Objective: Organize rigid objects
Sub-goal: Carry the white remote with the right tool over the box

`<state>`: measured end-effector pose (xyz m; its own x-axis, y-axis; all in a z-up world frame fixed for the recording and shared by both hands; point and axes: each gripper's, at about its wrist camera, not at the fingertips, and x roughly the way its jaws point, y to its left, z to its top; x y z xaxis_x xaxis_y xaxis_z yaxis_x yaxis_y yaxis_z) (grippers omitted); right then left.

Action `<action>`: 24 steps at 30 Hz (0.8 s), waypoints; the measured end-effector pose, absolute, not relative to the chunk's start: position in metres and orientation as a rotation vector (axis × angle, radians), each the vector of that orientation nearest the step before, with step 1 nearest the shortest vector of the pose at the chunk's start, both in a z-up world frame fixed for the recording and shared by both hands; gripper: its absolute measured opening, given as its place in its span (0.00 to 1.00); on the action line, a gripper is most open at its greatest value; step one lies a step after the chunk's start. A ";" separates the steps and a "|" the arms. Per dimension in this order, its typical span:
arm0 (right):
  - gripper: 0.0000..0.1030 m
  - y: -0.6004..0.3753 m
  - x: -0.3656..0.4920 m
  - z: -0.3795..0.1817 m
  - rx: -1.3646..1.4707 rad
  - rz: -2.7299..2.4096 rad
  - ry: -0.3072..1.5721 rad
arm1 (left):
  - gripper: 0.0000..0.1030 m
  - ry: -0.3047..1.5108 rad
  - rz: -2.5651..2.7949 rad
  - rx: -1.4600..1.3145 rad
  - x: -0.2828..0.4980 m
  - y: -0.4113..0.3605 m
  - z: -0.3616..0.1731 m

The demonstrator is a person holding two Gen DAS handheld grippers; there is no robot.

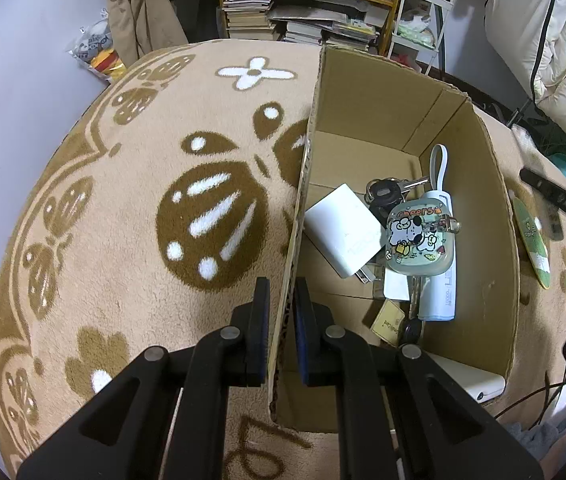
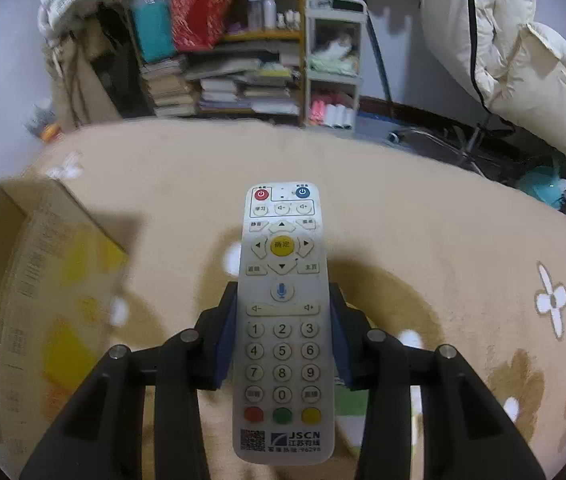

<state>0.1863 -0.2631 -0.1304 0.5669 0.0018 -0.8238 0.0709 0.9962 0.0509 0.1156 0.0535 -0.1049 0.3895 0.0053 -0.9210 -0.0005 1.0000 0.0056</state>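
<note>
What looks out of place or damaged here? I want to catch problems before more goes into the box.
Mostly the cardboard box: its top edges are rough and uneven where the flaps are gone, and the left gripper clamps its near wall. Inside, a white charger, keys and a cartoon case lie jumbled together. The remote in the right gripper looks intact.

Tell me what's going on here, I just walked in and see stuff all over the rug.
A person is tidying small items into a cardboard box on the rug. The left hand-held gripper is shut on the box's side wall. The right hand-held gripper is clamped on a white remote, lifted off the rug. Already in the box: a white charger, keys and a cartoon-printed case.
</note>
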 end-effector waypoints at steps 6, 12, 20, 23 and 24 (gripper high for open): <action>0.43 -0.228 0.173 -0.083 0.109 0.084 0.865 | 0.11 1.177 0.008 0.009 0.117 0.053 -0.105; 0.43 -0.177 0.157 -0.059 0.091 0.233 0.827 | 0.11 1.177 0.007 0.009 0.116 0.054 -0.104; 0.43 -0.125 0.143 -0.083 0.070 0.348 0.879 | 0.11 1.178 0.009 0.013 0.114 0.053 -0.105; 0.43 -0.120 0.142 -0.092 0.057 0.356 0.877 | 0.11 1.179 0.006 0.010 0.113 0.053 -0.104; 0.43 -0.118 0.141 -0.094 0.050 0.359 0.870 | 0.11 1.179 0.006 0.007 0.113 0.053 -0.104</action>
<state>0.1414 -0.1183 -0.0938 0.5893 0.3281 -0.7383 -0.2878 0.9391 0.1876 0.1132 0.0530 -0.1038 0.3821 0.0082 -0.9241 -0.0007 1.0000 0.0086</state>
